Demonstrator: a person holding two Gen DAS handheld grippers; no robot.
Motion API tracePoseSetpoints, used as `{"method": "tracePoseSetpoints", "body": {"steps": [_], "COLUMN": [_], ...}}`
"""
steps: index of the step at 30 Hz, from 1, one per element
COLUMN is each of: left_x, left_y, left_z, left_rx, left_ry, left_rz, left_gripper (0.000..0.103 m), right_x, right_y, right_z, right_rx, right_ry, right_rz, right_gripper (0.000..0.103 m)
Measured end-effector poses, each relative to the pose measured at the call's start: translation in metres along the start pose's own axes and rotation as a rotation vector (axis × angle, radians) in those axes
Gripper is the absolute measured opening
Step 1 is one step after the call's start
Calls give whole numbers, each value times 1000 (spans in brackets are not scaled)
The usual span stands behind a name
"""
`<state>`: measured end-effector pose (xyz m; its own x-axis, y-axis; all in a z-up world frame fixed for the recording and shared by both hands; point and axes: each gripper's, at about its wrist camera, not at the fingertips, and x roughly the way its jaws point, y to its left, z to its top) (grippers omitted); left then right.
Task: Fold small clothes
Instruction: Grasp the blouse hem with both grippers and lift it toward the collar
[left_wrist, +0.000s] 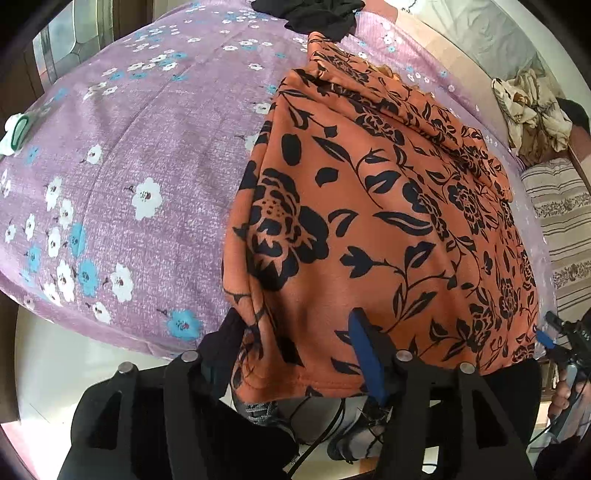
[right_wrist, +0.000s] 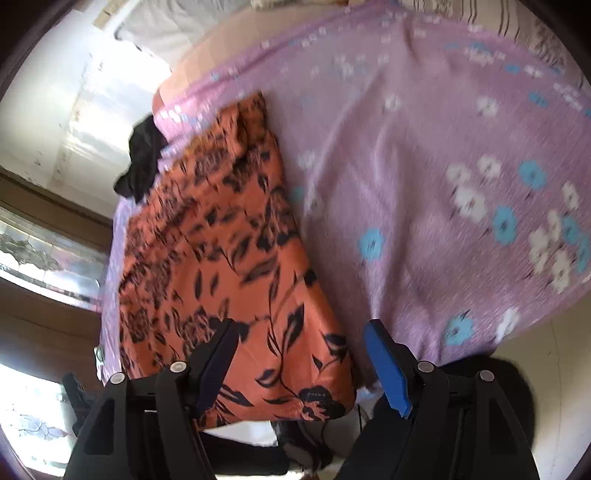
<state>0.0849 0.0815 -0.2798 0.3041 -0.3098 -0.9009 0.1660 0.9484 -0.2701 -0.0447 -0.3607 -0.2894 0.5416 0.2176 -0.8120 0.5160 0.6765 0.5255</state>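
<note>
An orange garment with a black flower print (left_wrist: 369, 206) lies lengthwise on the purple flowered bedsheet (left_wrist: 129, 155), its near hem hanging over the bed's front edge. My left gripper (left_wrist: 295, 325) is open, its fingers astride the garment's near left corner. In the right wrist view the same garment (right_wrist: 221, 258) lies left of centre. My right gripper (right_wrist: 299, 339) is open, its fingers astride the near right corner. The right gripper also shows in the left wrist view (left_wrist: 554, 339) at the garment's right edge.
A black garment (left_wrist: 317, 14) lies at the far end of the bed. A crumpled cream cloth (left_wrist: 532, 107) and a striped pillow (left_wrist: 561, 225) are at the right. A white and green item (left_wrist: 14, 133) lies at the left edge. Shoes (left_wrist: 266, 413) stand on the floor below.
</note>
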Motion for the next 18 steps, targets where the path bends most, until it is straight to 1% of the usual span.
{"method": "tracePoseSetpoints", "body": {"steps": [1, 2, 3, 4, 5, 6, 7, 10, 12, 13, 16, 18], "left_x": [2, 2, 5, 5, 4, 3, 4, -6, -20, -31, -59, -77], "left_y": [-1, -2, -3, -4, -4, -6, -8, -13, -18, -20, -20, -20], "left_z": [1, 0, 2, 3, 3, 3, 4, 6, 8, 10, 17, 22], "left_rx": [9, 17, 27, 40, 44, 42, 44, 57, 81, 93, 75, 64], "left_ry": [2, -4, -8, -9, -9, -14, -15, -35, -64, -83, -121, -151], "left_rz": [14, 32, 47, 36, 16, 10, 11, -4, -23, -37, -100, -131], "left_gripper": [55, 36, 26, 12, 10, 10, 9, 8, 8, 8, 7, 7], "right_x": [9, 16, 18, 18, 18, 17, 15, 3, -17, -23, -50, -67], "right_y": [0, -1, 1, 6, 12, 12, 10, 7, 6, 6, 11, 16], "right_z": [-3, -7, -10, -13, -17, -18, -19, -19, -16, -14, -6, -2], "right_rx": [5, 2, -16, -52, -106, -117, -108, -100, -72, -63, -46, -38], "right_ry": [23, 38, 33, 20, 24, 31, 44, 46, 24, 16, -9, -28], "right_rz": [-20, -42, -74, -121, -164, -165, -144, -85, 33, 61, 187, 292], "right_gripper": [71, 68, 58, 47, 39, 23, 8, 6, 6, 6, 6, 6]}}
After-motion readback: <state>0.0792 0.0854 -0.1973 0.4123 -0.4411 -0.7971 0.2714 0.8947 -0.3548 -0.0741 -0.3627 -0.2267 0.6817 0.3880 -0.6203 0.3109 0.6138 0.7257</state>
